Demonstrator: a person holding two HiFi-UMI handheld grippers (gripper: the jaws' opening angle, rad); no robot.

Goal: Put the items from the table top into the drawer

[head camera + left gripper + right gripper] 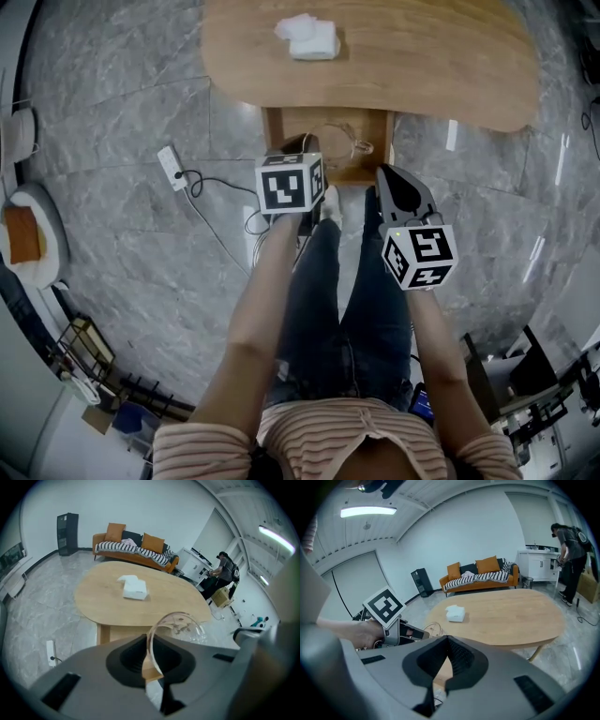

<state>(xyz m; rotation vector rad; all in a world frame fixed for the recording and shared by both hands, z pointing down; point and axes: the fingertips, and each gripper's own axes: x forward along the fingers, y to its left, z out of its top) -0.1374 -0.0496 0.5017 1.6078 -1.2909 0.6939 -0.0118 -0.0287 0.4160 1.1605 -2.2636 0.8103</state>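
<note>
Both bare forearms reach forward and down from striped sleeves, side by side over the person's jeans. The left gripper [303, 145] tips steeply downward, its marker cube facing up. The right gripper [387, 174] sits just beside it and points down at a gentler slant.

The left gripper's grey jaws are clenched on the thin rim of a clear plastic cup [180, 624]. The cup is round and see-through, with a few small brownish bits showing inside (too small to identify). In the head view the cup [330, 141] hangs over the open drawer [386, 137], a shallow box of light wood pulled out from under the table [431, 66]. Whether the cup touches the drawer bottom is unclear.

The right gripper's ribbed dark pads are pressed together with nothing between them.

The table is a smooth oval slab of pale wood. A soft white tissue pack [309, 39] lies on its far part, well away from both grippers. The floor [122, 103] is glossy grey marble tile, and a white power strip [171, 167] with a dark cable lies on it to the left.
</note>
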